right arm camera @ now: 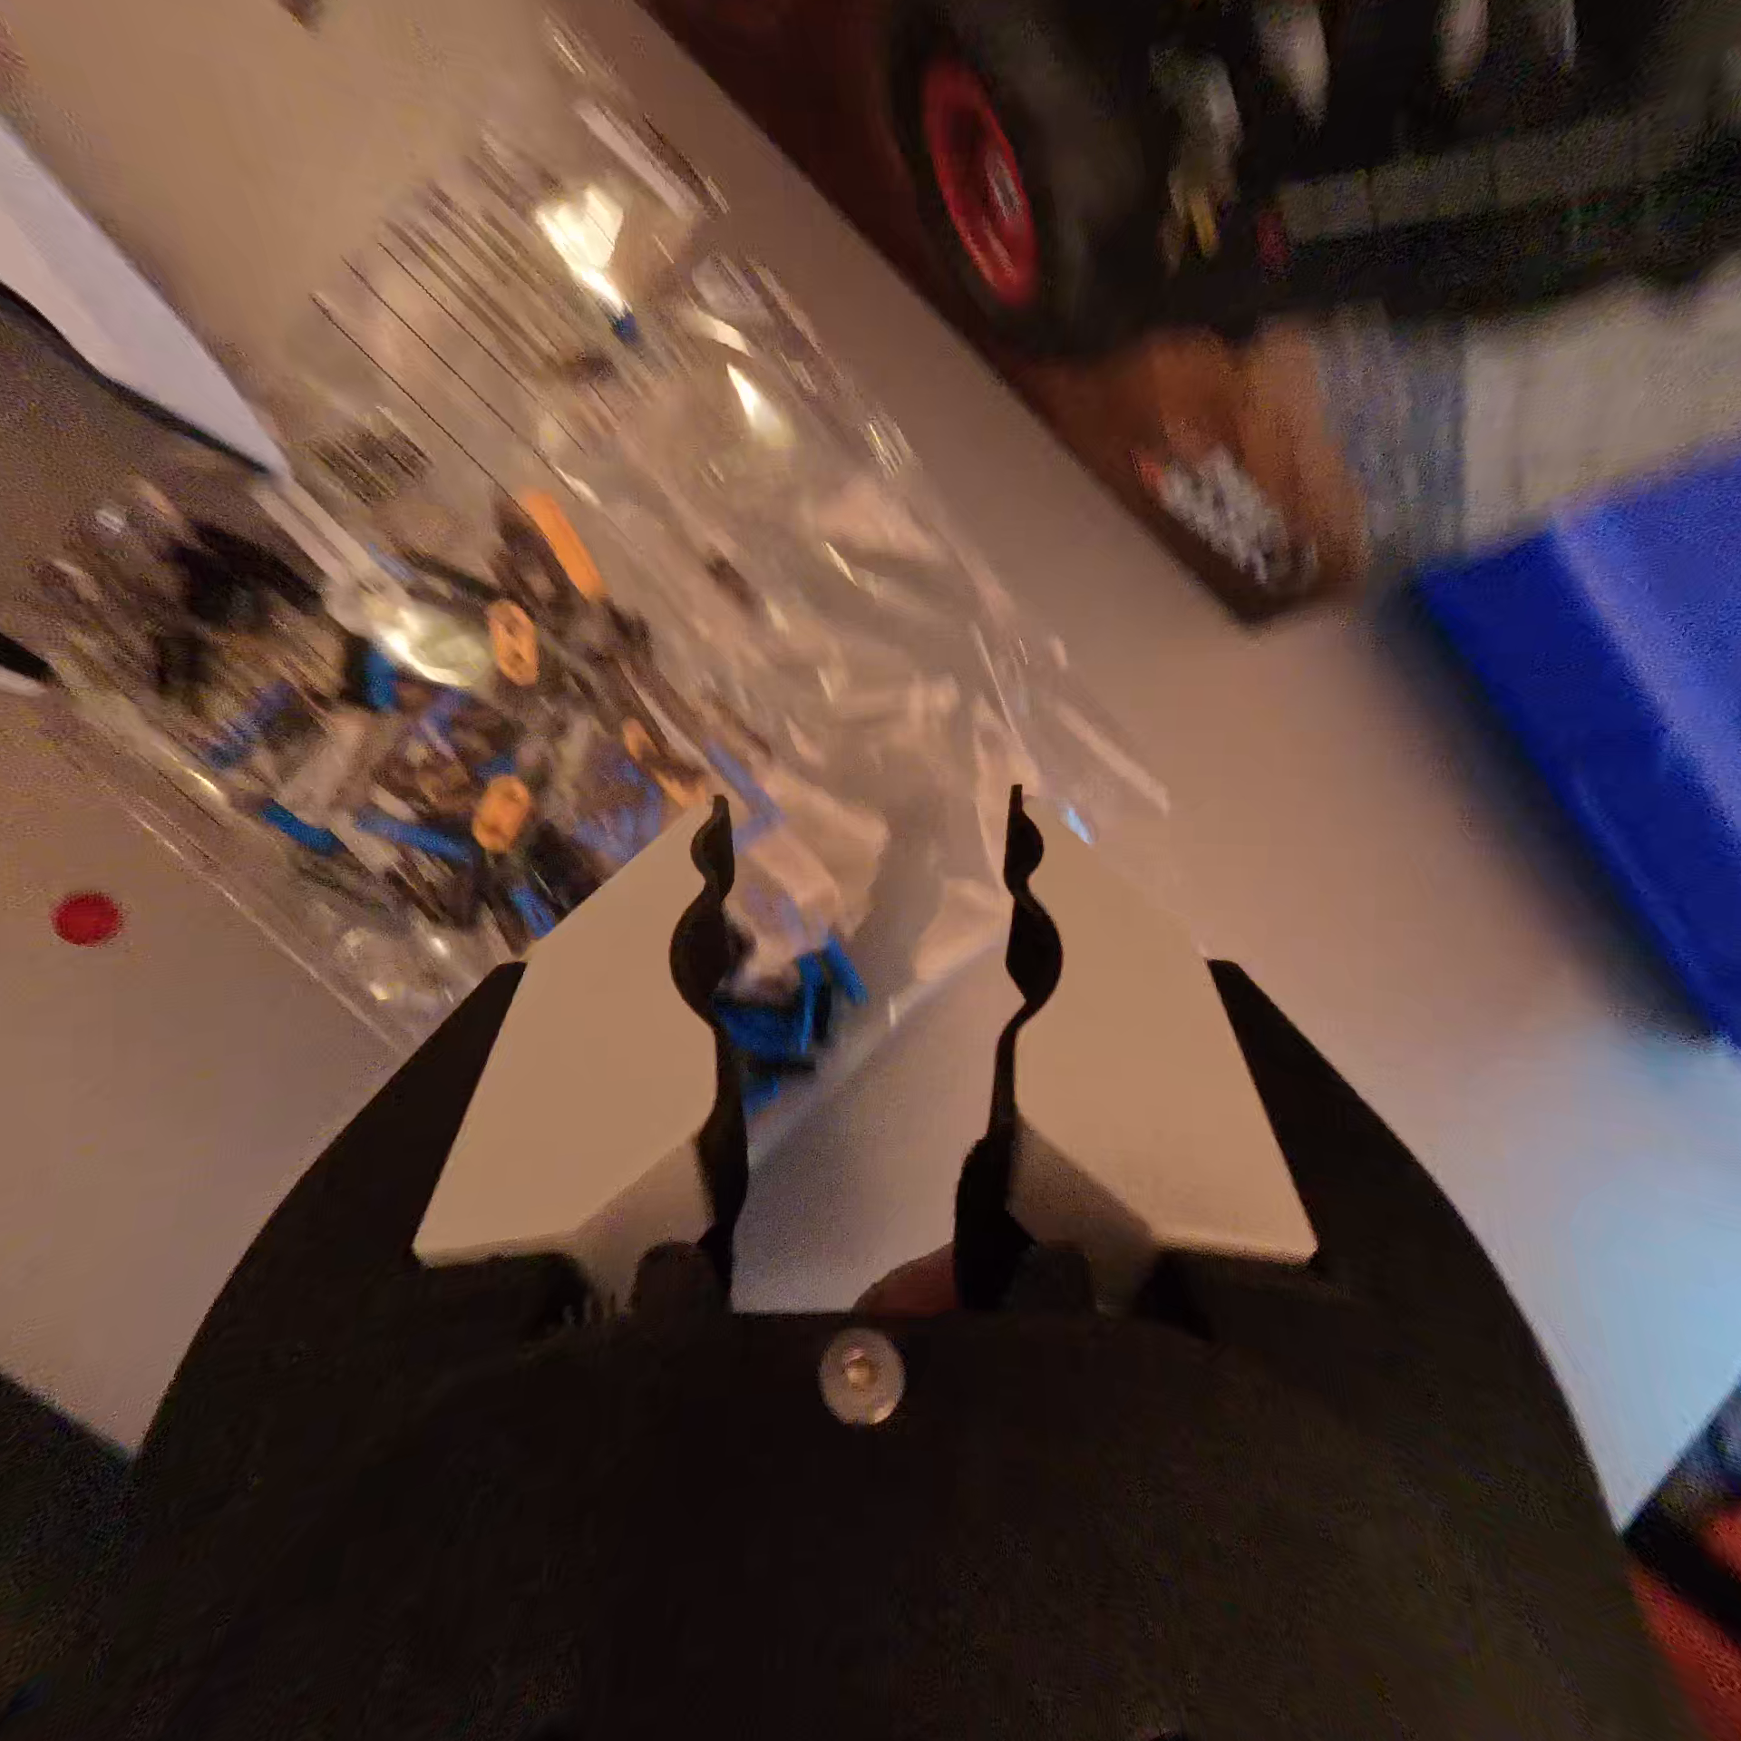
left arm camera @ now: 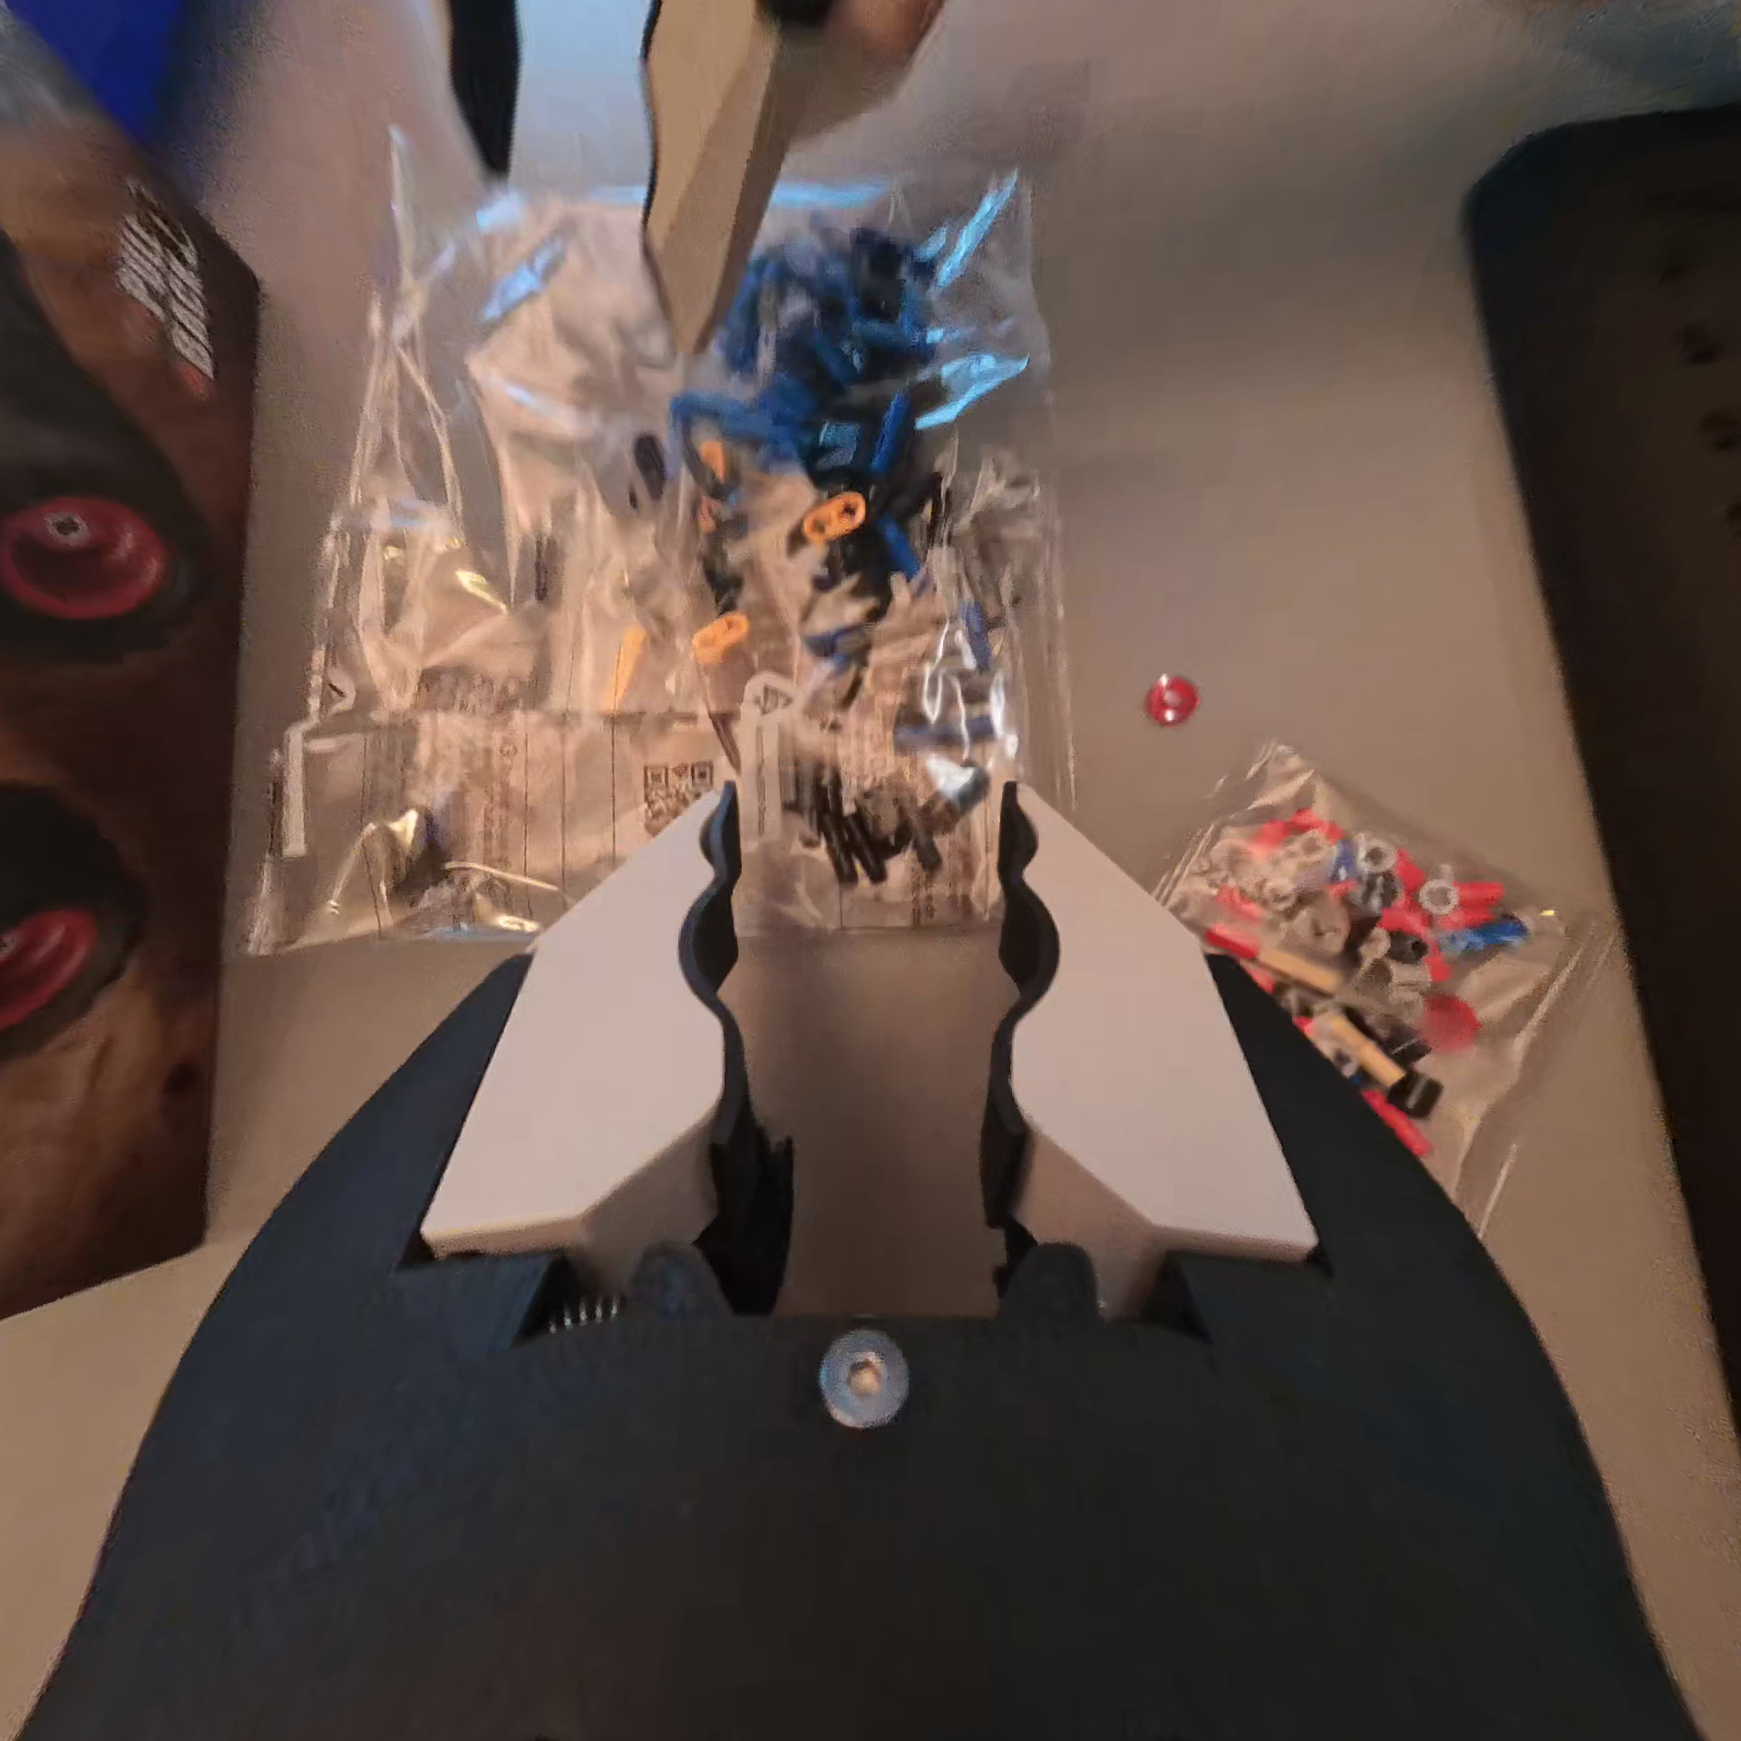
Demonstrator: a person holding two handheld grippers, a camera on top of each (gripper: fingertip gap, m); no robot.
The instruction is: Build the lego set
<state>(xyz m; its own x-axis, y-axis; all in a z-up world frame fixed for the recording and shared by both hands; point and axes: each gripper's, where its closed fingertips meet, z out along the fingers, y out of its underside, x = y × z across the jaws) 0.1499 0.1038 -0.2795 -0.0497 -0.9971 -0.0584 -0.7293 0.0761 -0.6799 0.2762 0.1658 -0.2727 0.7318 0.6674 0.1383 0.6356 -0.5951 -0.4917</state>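
In the left wrist view the left gripper fills the lower half of the frame, its jaws spread wide with nothing between them, the tips over the near edge of a large clear bag. That bag lies flat on the pale table in the centre of the frame, crumpled and glinting, its near strip printed; inside sit black pins at the near end, then orange connectors, then a heap of blue pieces toward the far end (the left side holds pale parts that are hard to make out). At lower right a smaller bag of red, grey, blue and tan parts lies apart from the big one, with a loose red round piece on bare table between them. A dark printed box showing red wheels runs down the left edge; a dark slab runs down the right edge. At the top centre the right gripper reaches down to the bag's far end.

In the right wrist view, badly blurred, the right gripper also stands wide open and empty, its tips over the same bag. Bare table stretches to the right toward a blue object at the frame's right edge.
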